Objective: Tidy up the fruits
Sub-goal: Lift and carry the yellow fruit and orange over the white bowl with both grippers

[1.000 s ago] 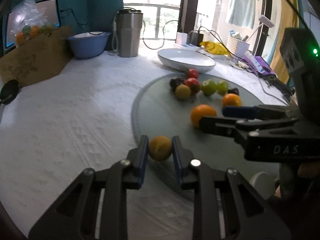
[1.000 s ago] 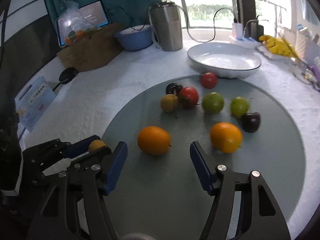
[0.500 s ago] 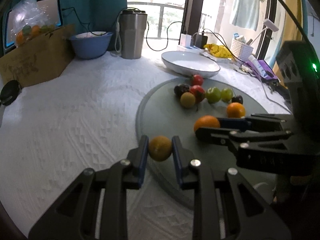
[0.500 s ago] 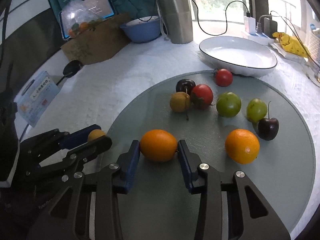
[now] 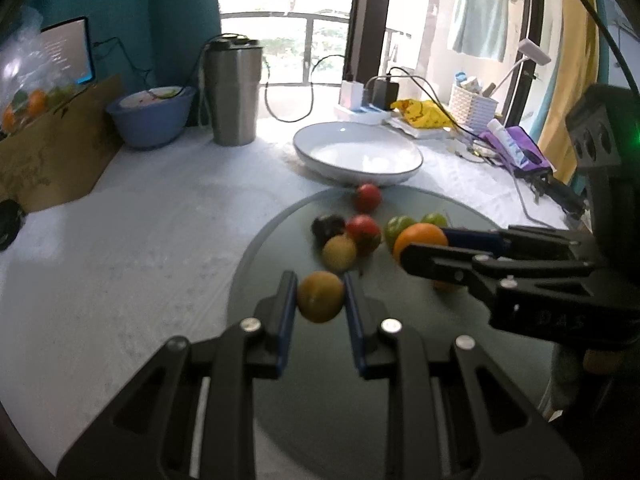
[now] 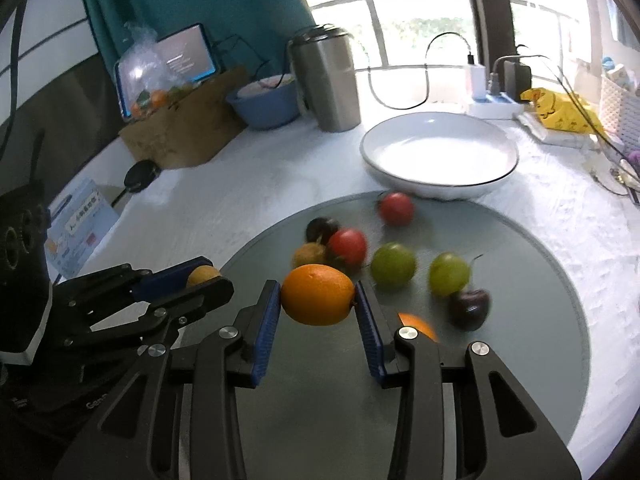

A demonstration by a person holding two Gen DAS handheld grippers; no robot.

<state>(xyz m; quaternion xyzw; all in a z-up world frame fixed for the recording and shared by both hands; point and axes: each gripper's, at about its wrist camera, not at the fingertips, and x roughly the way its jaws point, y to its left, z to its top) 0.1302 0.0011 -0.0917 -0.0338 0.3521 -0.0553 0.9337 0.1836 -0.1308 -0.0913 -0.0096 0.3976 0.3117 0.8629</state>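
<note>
My left gripper (image 5: 320, 298) is shut on a small yellow-brown fruit (image 5: 320, 297) and holds it above the round grey mat (image 5: 280, 240). My right gripper (image 6: 317, 300) is shut on an orange (image 6: 318, 294), lifted above the mat (image 6: 520, 340). The orange also shows in the left wrist view (image 5: 420, 238). On the mat lie a second orange (image 6: 416, 326), two red fruits (image 6: 396, 209), two green fruits (image 6: 393, 266), dark cherries (image 6: 469, 307) and a small yellow fruit (image 6: 309, 255). A white bowl (image 6: 438, 156) stands empty behind the mat.
A steel tumbler (image 6: 326, 80), a blue bowl (image 6: 266, 102) and a cardboard box (image 6: 184, 128) with a bag of fruit stand at the back left. Cables, a power strip (image 6: 494, 106) and a white basket (image 6: 620, 108) crowd the back right.
My right gripper has closed on the orange and lifted it off the mat. My left gripper has risen and moved forward over the mat, still holding the small fruit.
</note>
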